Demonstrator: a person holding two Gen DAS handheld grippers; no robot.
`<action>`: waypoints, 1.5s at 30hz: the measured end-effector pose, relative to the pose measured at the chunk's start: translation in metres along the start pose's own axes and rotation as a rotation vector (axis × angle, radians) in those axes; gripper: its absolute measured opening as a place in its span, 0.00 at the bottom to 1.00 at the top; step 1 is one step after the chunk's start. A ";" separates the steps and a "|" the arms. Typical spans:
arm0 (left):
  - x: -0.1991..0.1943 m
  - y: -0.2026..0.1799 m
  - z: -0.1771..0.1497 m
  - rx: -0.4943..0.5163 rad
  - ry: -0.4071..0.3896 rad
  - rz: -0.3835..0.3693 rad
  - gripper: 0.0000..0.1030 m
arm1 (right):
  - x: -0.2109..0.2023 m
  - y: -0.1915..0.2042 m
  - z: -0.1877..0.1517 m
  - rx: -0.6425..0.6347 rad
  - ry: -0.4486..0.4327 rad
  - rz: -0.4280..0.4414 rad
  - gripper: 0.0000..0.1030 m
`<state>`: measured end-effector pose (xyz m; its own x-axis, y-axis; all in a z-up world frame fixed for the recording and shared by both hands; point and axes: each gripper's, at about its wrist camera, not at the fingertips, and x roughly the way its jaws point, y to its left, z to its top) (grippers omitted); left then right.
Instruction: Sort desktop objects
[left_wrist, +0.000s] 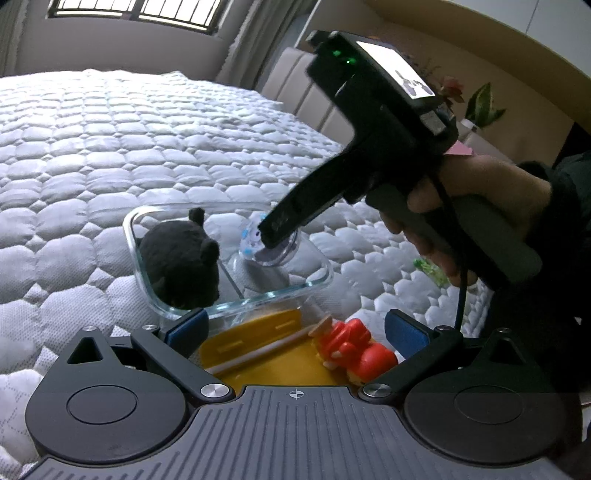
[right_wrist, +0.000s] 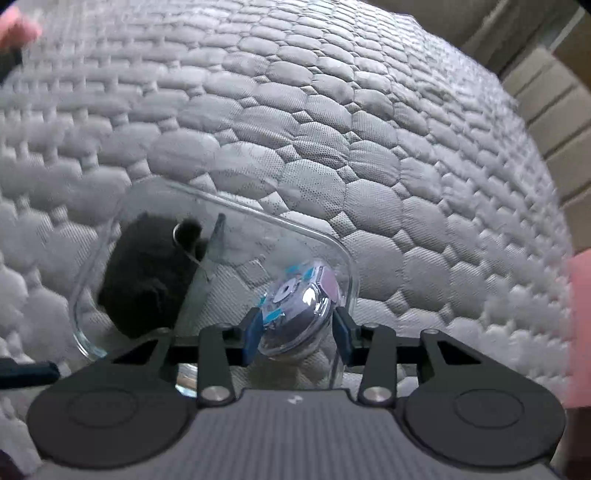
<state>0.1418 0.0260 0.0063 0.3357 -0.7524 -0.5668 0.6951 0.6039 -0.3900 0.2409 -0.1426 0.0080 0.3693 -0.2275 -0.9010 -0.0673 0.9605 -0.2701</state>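
One clear rectangular glass container (left_wrist: 236, 295) with a single glass divider, so two compartments, sits on the white quilted mattress (left_wrist: 110, 147). One black plush toy (left_wrist: 181, 266) fills the compartment on the left of both views. One clear round plastic capsule with blue and pink markings (right_wrist: 295, 306) sits over the other compartment.

The right gripper (right_wrist: 297, 328) reaches down into the container, its blue pads (right_wrist: 253, 328) set against the capsule on both sides, pinching it. The left gripper (left_wrist: 295, 326) is spread wide, pads touching nothing, hovering above one yellow tray (left_wrist: 258, 332) that holds one red and white toy figure (left_wrist: 354, 350) and one white stick (left_wrist: 255, 354).

The tray lies just beside the container's near wall. One small green item (left_wrist: 428, 267) lies on the quilt, partly hidden by the hand. Beyond the container's far rim, bare quilt runs to the mattress edge.
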 end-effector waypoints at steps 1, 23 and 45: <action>0.000 0.000 0.000 -0.001 -0.001 -0.001 1.00 | -0.003 0.005 0.001 -0.032 -0.005 -0.029 0.41; 0.007 -0.009 -0.002 0.054 0.008 -0.019 1.00 | -0.060 -0.079 -0.060 0.135 -0.160 0.225 0.47; 0.003 -0.001 -0.004 0.035 0.002 -0.034 1.00 | 0.059 -0.071 0.005 0.671 0.129 0.360 0.65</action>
<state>0.1397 0.0238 0.0023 0.3100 -0.7719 -0.5550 0.7282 0.5681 -0.3833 0.2720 -0.2231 -0.0248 0.3173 0.1400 -0.9379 0.4287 0.8610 0.2736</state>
